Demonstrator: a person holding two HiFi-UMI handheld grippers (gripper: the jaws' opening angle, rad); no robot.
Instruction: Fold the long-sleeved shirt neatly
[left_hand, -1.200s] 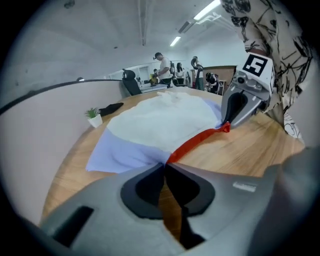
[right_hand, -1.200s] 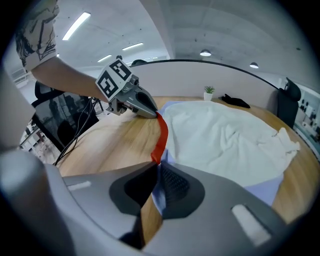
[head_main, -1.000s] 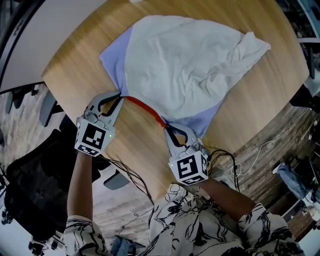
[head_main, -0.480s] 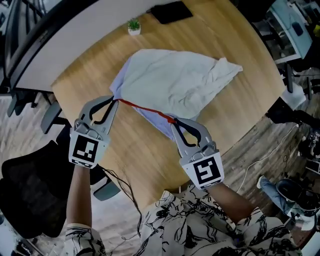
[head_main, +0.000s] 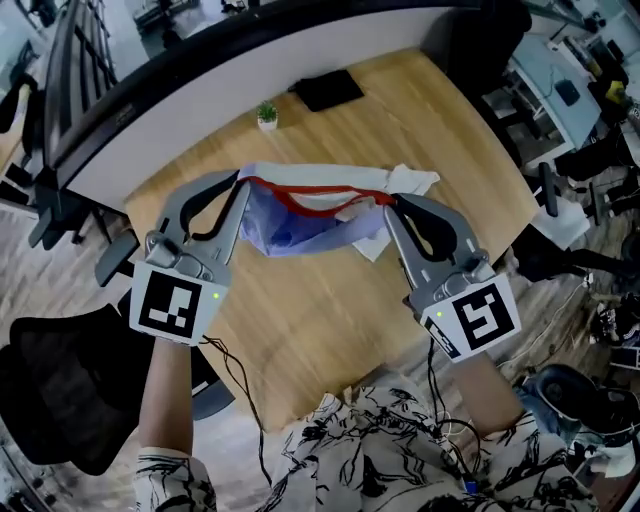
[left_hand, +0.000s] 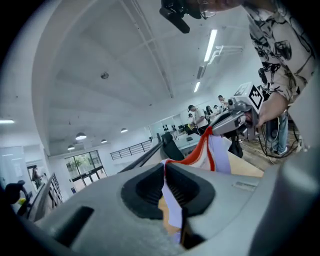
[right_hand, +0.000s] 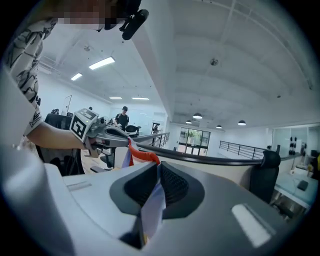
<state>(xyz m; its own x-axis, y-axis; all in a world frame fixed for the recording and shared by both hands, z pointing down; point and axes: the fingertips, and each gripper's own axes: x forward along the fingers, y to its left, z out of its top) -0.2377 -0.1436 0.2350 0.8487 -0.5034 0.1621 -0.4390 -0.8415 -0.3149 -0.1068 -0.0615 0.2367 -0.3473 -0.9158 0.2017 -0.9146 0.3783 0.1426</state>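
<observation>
Nearest the camera, shows the left gripper (head_main: 243, 182) and the right gripper (head_main: 391, 203), each clenched on the red-trimmed edge (head_main: 305, 200) of the long-sleeved shirt (head_main: 300, 228), with a strip of lavender cloth pinched between shut jaws in both gripper views. Differs from a second earlier: then low at the near side of the wooden table (head_main: 330, 320), with the shirt spread flat; now raised well above it, with the red trim drawn into a shallow sag between the tips. Beyond the tips, shows the lavender body hanging in a loose bunch over the tabletop, white cloth (head_main: 410, 182) trailing beside the right gripper; leaves any remaining contact with the wood impossible to tell. Suggests a lift to shake out and straighten the garment ahead of laying it flat again, with folding proper not yet begun. Farther off, shows a small potted plant (head_main: 266, 113) and a dark flat object (head_main: 327, 90) near the far edge, well apart from the shirt.
</observation>
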